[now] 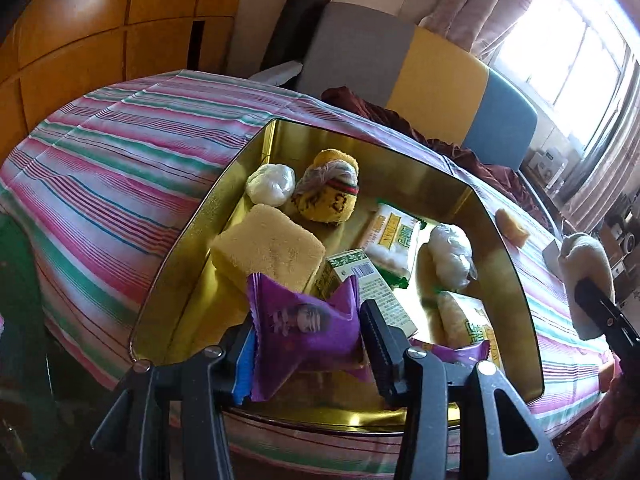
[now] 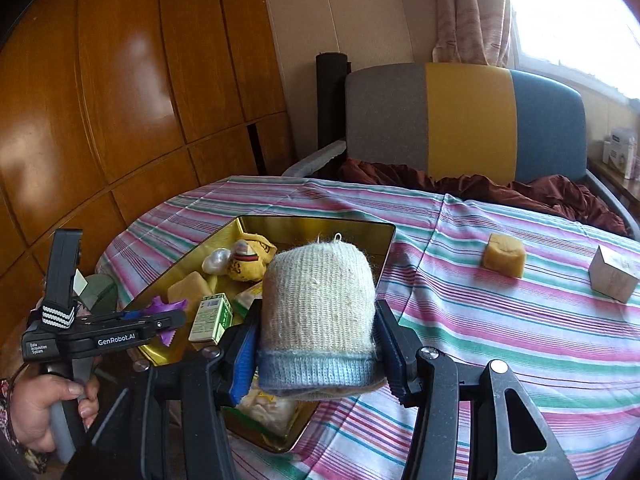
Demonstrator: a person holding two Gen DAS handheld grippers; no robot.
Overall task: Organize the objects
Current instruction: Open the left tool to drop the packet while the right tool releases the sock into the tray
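1. Left wrist view: left gripper (image 1: 308, 344), tilted down over the tin (image 1: 516, 280), clamps a purple packet (image 1: 304, 324) at lower centre;
2. right gripper (image 2: 316, 344), frame centre, clamps a knit sock (image 2: 320, 300) above the tin's right edge.

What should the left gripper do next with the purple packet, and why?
Probably open and drop it. The left gripper holds the purple packet already over the gold tin, just above the items inside, so releasing would likely land it in the tin. The right gripper holds the knit sock beside the tin, waiting its turn.
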